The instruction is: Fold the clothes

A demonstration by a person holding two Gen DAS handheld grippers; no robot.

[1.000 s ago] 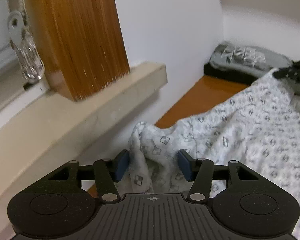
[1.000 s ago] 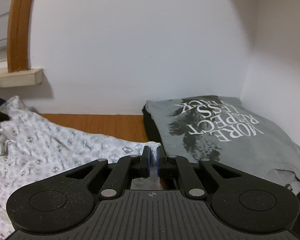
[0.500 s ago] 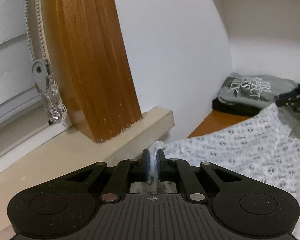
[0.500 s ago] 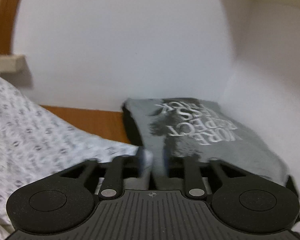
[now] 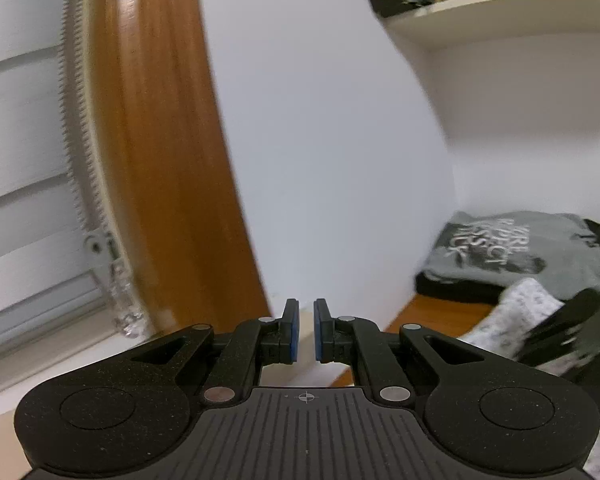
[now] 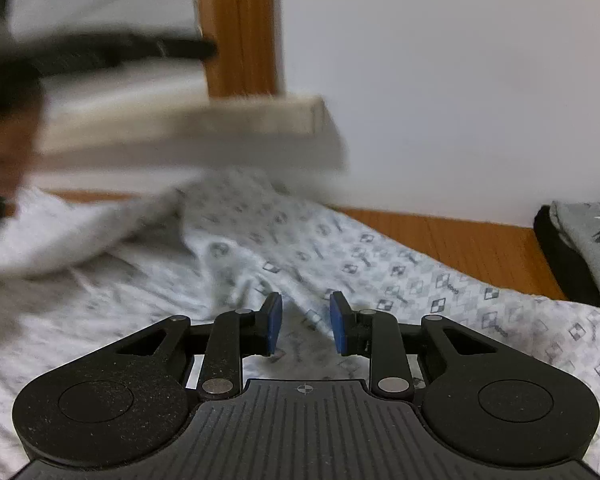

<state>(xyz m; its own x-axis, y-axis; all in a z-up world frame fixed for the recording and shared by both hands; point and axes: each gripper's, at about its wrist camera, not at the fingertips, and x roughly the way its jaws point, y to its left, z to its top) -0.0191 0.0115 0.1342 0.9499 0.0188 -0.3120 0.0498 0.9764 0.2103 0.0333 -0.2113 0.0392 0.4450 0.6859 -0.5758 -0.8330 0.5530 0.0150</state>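
Fold in progress on the patterned white garment [image 6: 380, 276], spread over the wooden counter [image 6: 460, 236] directly under and ahead of my right tool [image 6: 305, 322]; one raised fold of it lies ahead to the left. Folded grey printed shirt [image 6: 592, 240] sits at far right of that tool, on a dark garment: the finished pile.

Right tool: jaws partly apart and closing, nothing pinched yet, cloth just below the pads. Judgement: lower onto a single edge before the closing finishes, avoiding a double layer.

Left tool [image 5: 306, 330]: nearly shut, thin gap, nothing between the pads, pointing at the bare wall, garment below right. Judgement: bring it back down to the opposite edge.
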